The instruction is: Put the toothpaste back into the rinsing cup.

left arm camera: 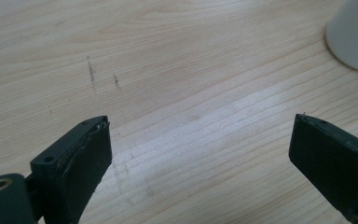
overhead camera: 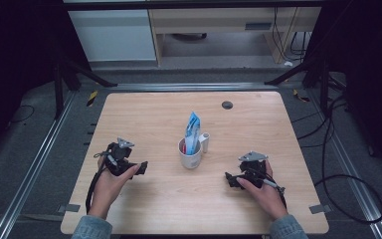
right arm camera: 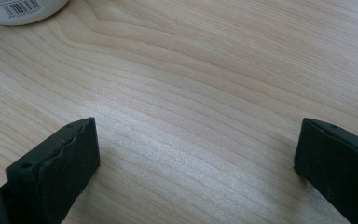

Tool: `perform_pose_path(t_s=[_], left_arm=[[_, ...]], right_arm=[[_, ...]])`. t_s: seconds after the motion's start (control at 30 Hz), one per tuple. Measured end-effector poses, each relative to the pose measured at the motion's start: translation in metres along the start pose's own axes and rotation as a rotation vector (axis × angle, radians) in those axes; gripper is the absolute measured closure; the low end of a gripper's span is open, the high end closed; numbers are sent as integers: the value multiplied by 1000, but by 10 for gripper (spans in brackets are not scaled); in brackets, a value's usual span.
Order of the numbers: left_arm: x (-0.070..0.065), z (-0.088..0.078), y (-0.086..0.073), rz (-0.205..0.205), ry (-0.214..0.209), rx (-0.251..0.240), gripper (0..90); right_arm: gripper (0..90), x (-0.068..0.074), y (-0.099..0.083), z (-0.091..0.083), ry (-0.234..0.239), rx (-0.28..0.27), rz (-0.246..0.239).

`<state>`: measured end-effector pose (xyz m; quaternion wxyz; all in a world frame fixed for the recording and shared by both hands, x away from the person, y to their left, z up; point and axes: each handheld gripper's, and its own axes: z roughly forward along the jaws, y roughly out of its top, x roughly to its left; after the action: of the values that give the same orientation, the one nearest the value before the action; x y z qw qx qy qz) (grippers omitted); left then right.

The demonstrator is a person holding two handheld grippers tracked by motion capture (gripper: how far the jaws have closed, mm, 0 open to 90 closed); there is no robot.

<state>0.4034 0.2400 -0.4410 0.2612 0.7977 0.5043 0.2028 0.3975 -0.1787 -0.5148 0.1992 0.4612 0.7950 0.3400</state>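
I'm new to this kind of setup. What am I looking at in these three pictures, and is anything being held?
A person sits at a wooden table, a two-jaw tool in each hand. The high view looks down from above: left hand-held gripper, right hand-held gripper. The other two pictures come from cameras riding on those tools, looking along their black jaws, which stand wide apart over bare wood. Between them stands a white mug with a blue packet sticking out of it. Nothing is held.

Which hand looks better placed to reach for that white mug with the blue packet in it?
Probably either; slightly the right. Both grippers, left and right, rest open on the table, flanking the mug. The mug's handle points toward the right side.
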Motion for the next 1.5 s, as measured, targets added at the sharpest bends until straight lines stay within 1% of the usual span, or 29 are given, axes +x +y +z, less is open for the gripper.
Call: perform_pose_path(t_s=[0.07,0.17,0.27,0.3,0.53,0.6,0.7,0.87,0.97,1.03,1.23,1.3,1.47,1.5], left_arm=[[4,4,-3,-6,0,19,52],[10,9,-8,-22,12,36,52],[18,12,-13,-43,3,54,50],[20,14,-15,-54,-4,56,49],[29,24,-19,-75,6,73,49],[32,27,-21,-85,9,67,49],[34,31,-22,-86,20,54,49],[38,37,-24,-97,37,8,48],[41,39,-24,-101,42,-12,46],[43,41,-25,-109,39,-27,45],[46,50,-27,-120,33,-36,41],[46,51,-27,-115,33,-32,40],[48,56,-30,-118,25,-29,34],[49,57,-30,-117,29,-34,24]], right_arm=[[4,0,0,0,0,0,0],[4,0,0,0,1,0,0],[4,0,0,0,0,0,0],[4,0,0,0,1,0,0],[4,0,0,0,1,0,0],[4,0,0,0,0,0,0],[4,0,0,0,0,0,0],[4,0,0,0,0,0,0],[4,0,0,0,1,-1,-1],[4,0,0,0,1,0,-1],[4,0,0,0,0,0,0],[4,0,0,0,0,0,0],[4,0,0,0,0,0,0],[4,0,0,0,0,0,0]])
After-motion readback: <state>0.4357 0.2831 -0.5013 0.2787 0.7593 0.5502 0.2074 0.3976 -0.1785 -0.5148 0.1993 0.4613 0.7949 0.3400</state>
